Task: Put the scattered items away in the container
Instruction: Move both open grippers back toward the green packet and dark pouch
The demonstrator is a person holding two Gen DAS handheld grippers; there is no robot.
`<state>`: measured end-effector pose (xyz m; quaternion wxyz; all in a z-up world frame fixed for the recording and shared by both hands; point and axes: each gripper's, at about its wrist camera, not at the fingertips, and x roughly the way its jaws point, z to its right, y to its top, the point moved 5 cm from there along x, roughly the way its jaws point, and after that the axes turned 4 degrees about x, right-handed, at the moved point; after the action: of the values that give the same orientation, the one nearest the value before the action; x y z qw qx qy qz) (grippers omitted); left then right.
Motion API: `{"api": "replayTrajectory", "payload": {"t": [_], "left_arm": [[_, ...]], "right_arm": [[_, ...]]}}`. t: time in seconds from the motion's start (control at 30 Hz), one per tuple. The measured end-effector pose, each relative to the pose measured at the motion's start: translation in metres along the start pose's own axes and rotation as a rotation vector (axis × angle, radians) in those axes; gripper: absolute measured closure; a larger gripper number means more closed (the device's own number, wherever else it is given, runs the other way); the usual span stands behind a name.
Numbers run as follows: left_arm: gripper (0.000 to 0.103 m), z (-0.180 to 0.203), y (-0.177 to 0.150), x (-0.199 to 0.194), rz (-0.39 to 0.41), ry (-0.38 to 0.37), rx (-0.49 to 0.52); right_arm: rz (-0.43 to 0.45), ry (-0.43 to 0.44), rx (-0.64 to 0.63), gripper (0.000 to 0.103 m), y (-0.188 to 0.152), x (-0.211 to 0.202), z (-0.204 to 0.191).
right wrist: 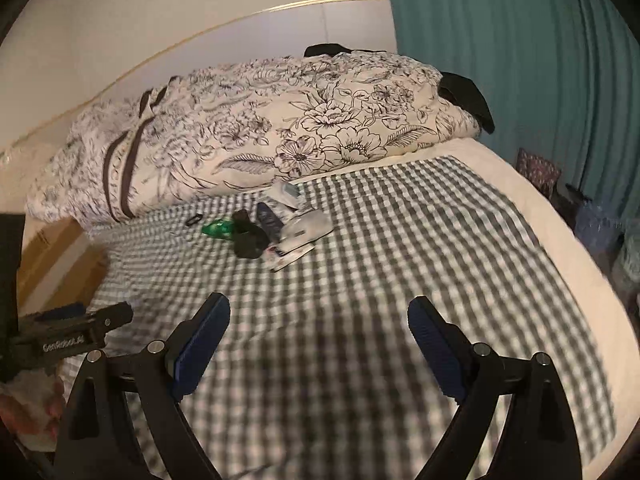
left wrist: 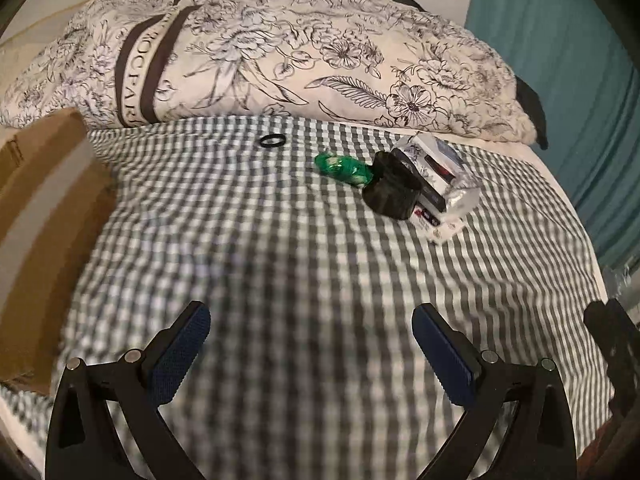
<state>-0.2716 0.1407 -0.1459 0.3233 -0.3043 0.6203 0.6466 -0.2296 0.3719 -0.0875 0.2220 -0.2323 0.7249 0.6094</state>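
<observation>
Nothing boxed yet
Both my grippers, left [left wrist: 311, 330] and right [right wrist: 319, 322], gape empty; ring [left wrist: 271, 141], wrapper [left wrist: 344, 168], packets [left wrist: 436, 184] await box [left wrist: 44, 208].

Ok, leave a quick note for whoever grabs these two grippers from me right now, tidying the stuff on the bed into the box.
Left gripper: open, empty, over the checked cloth.
Right gripper: open, empty.
Cardboard box: at the cloth's left edge; inside not visible.
Still on the cloth: black ring, green wrapped item, black pouch, clear packet pile, clustered near the floral pillow.
Done: nothing visibly. Left: all four.
</observation>
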Motion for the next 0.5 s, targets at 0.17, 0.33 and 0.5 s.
{"api": "replayTrajectory", "payload": {"t": [0.17, 0.33, 0.5], "left_arm": [[0.0, 0.023, 0.021, 0.039, 0.023, 0.033, 0.005], [0.0, 0.033, 0.038, 0.063, 0.044, 0.048, 0.025], [0.0, 0.04, 0.049, 0.09, 0.056, 0.066, 0.01]], "right_arm": [[0.003, 0.001, -0.075, 0.012, 0.009, 0.044, -0.004], [-0.032, 0.043, -0.104, 0.012, 0.016, 0.094, -0.012], [-0.031, 0.16, -0.078, 0.012, 0.057, 0.139, -0.016]]}}
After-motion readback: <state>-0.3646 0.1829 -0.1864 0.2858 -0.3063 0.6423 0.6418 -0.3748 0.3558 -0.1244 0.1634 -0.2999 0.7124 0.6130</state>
